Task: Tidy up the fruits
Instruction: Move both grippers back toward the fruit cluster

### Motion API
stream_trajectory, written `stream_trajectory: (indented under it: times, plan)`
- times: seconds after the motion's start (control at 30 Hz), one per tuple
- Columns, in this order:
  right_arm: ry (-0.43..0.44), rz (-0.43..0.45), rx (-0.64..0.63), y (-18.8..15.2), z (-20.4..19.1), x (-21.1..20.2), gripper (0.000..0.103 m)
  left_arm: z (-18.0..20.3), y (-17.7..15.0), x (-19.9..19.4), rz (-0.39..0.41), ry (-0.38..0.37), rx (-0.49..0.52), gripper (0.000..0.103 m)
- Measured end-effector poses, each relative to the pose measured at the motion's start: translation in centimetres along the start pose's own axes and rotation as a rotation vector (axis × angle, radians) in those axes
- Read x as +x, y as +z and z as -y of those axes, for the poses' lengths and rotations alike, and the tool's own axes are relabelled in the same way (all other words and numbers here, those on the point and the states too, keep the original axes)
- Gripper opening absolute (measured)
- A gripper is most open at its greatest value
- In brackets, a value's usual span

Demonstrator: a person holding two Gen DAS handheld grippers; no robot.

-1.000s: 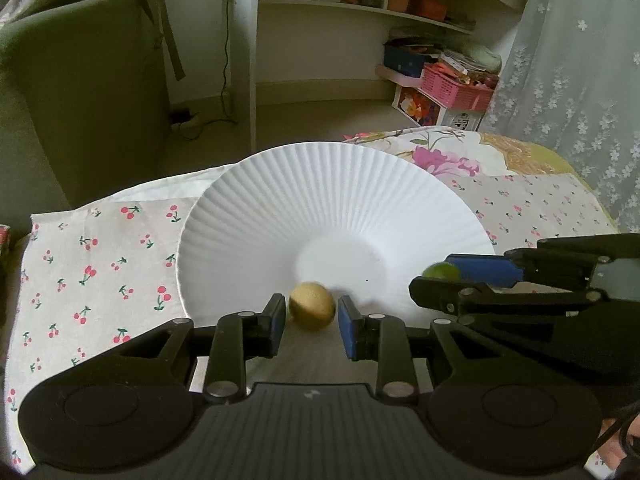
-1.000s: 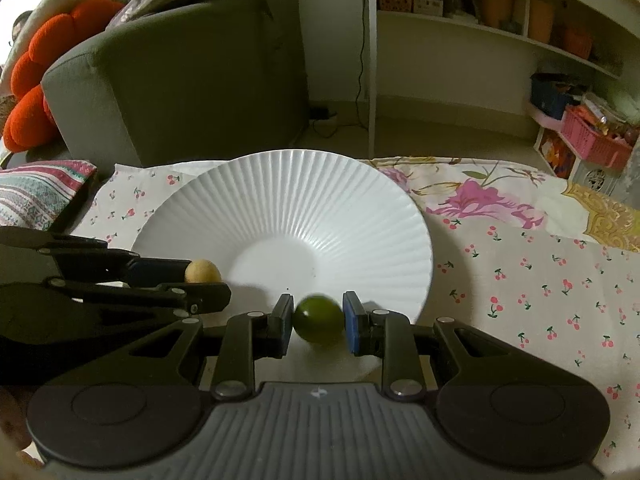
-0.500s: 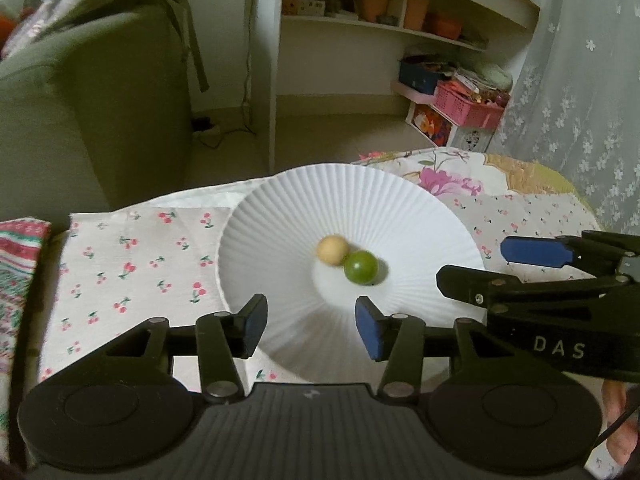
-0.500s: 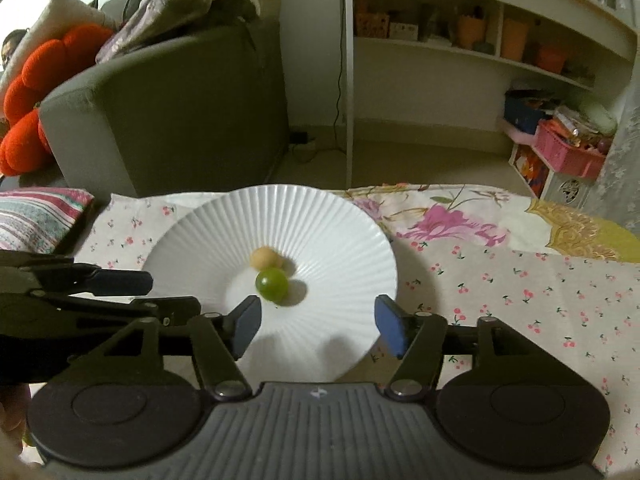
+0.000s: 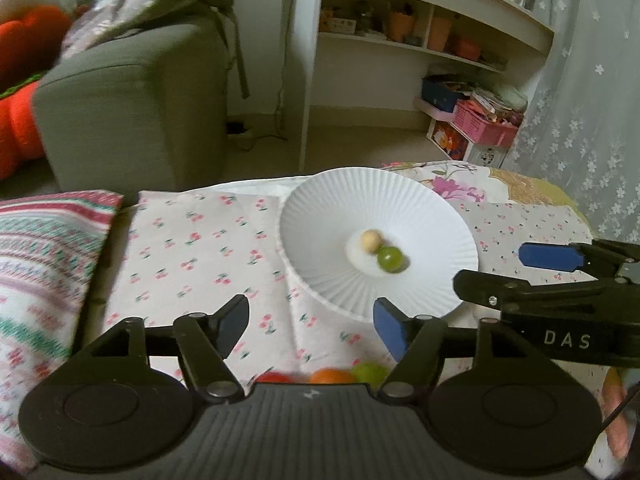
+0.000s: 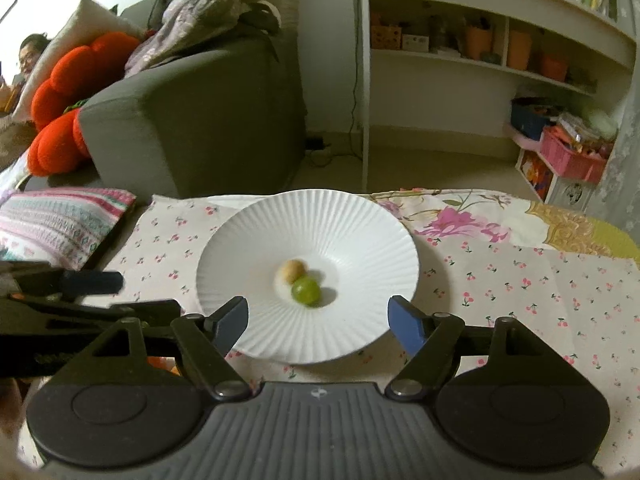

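A white ribbed plate (image 5: 420,216) (image 6: 360,224) sits on the cherry-print cloth. In its middle lie a small tan fruit (image 5: 370,240) (image 6: 293,270) and a green fruit (image 5: 389,259) (image 6: 306,291), touching each other. My left gripper (image 5: 312,322) hangs back from the plate's near-left rim, its jaws opening with nothing between them. My right gripper (image 6: 318,322) hovers over the plate's near rim, its jaws also opening and empty. Just under the left gripper's body, a red (image 5: 276,377), an orange (image 5: 332,376) and a green fruit (image 5: 369,372) peek out, blurred.
A striped cushion (image 5: 44,248) lies left on the table, a grey sofa (image 5: 132,92) behind it. A floral cloth (image 6: 480,220) covers the table's right side. White shelves (image 6: 480,60) and a pink basket (image 6: 572,156) stand beyond. A person (image 6: 30,56) sits far left.
Both grippers let go of their fruits, opened wide and drew back and up from the plate. The tan and green fruits now rest together in the plate's middle.
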State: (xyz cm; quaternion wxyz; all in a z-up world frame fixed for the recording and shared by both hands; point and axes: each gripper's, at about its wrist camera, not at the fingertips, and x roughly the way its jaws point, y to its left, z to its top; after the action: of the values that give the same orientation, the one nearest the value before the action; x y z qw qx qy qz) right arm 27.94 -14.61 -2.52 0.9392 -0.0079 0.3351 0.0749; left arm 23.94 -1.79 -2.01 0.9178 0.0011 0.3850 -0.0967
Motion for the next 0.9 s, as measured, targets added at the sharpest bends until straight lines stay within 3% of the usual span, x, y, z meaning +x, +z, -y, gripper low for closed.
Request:
stream_trajectory:
  times: [0.47,0.57,0.73,0.9]
  plan:
    - [-0.085,-0.052,0.002,-2.0,-3.0,-2.8,0.074,-3.6,-4.1,-4.5,-0.003,0.076,-0.096,0.062]
    - [-0.069,-0.071,0.004,-2.5,-3.6,-3.1,0.074,-3.8,-5.1,-5.0,-0.008,0.088,-0.097,0.068]
    - [-0.024,-0.1,0.005,-3.7,-3.9,-3.4,0.074,-4.4,-7.1,-5.5,-0.031,0.092,-0.091,0.068]
    - [-0.042,-0.135,-0.024,-4.9,-4.3,-3.2,0.073,-5.0,-8.9,-5.3,-0.061,0.09,-0.113,0.068]
